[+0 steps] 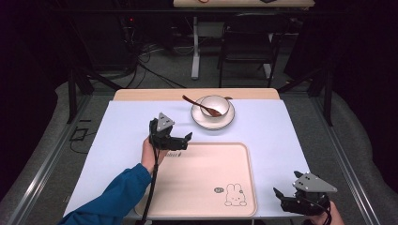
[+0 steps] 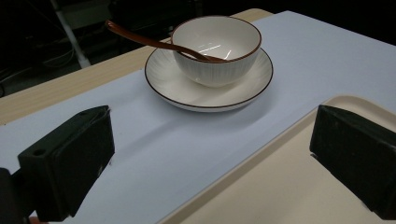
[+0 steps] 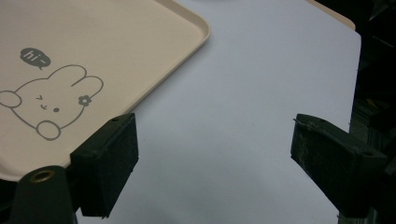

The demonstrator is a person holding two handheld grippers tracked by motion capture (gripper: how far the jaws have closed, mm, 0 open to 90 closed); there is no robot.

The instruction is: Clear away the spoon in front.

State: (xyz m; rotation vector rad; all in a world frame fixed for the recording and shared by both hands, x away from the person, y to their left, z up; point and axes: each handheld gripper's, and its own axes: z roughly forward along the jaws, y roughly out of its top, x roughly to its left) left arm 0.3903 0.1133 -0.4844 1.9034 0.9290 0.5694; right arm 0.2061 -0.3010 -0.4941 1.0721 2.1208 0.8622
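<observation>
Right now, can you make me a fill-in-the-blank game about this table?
1. The spoon rests in the ____.
2. The bowl stands on a ____.
3. The tray has a ____ drawn on it.
4. The left hand-held gripper has jaws that are ____.

Missing words: bowl, plate, bunny, open.

High view — fixed above the near edge, facing forward and down on the whole table [image 1: 117, 140]. Left gripper view — low, close, facing the bowl [image 2: 217, 46] and the tray [image 2: 280, 186] edge. Right gripper view — low, close, over the tray's [image 3: 93, 42] rabbit corner. All three share the tray [image 1: 202, 173].
</observation>
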